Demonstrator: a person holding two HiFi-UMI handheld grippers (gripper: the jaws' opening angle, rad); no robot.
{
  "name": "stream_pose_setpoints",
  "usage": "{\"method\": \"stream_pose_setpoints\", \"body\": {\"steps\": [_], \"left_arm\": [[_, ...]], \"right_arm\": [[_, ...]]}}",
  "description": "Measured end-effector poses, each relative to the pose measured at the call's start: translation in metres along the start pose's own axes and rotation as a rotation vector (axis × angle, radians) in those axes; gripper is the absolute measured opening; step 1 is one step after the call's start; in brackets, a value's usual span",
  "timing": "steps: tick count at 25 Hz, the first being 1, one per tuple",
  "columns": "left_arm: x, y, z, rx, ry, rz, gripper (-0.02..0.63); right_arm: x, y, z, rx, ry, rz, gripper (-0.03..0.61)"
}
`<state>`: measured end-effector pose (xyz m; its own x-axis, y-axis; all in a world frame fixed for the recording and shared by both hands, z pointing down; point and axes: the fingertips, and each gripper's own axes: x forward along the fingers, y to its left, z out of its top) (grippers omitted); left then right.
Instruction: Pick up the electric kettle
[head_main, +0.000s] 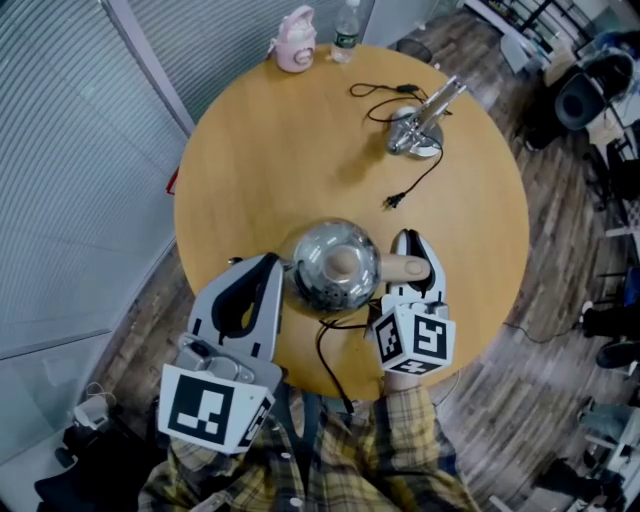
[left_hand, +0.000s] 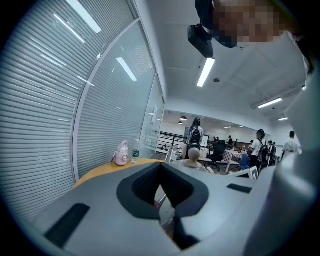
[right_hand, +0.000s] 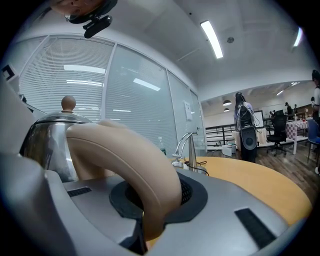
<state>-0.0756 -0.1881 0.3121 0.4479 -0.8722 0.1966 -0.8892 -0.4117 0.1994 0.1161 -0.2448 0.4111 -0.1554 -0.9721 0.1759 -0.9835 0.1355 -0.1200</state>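
right gripper (head_main: 412, 250) clamped on the handle (head_main: 400, 268) of the electric kettle (head_main: 330, 270); left gripper (head_main: 263, 272) jaws together, just beside it.

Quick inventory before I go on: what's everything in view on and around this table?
table: one, round, wood-coloured, centre.
electric kettle: one, steel, beige handle and knob, near side, between the grippers.
pink bottle: one, far edge.
water bottle: one, clear, beside the pink bottle.
tap stand: one, silver, far right.
cord: one, black, plugged end loose, by the tap stand.
left gripper: grey, jaws together, empty, at the kettle's left.
right gripper: grey, shut on the kettle's handle.
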Motion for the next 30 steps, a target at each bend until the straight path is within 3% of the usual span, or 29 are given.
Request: {"method": "stream_pose_setpoints", "body": {"steps": [12,20,30], "left_arm": [[-0.018,-0.021,0.059,-0.011,-0.078,-0.05,0.002],[-0.024,-0.049,0.089,0.024,-0.108,-0.13,0.002],[-0.033,-0.083,0.079,0.034,-0.089,-0.173,0.002]], "right_arm": [[-0.042,-0.012,0.051,-0.001,0.011,-0.014,0.058],[-0.077,-0.038,0.081,-0.038,0.017,-0.061,0.058],[-0.146,-0.083,0.088,-0.017,0.019,-0.127,0.058]]}}
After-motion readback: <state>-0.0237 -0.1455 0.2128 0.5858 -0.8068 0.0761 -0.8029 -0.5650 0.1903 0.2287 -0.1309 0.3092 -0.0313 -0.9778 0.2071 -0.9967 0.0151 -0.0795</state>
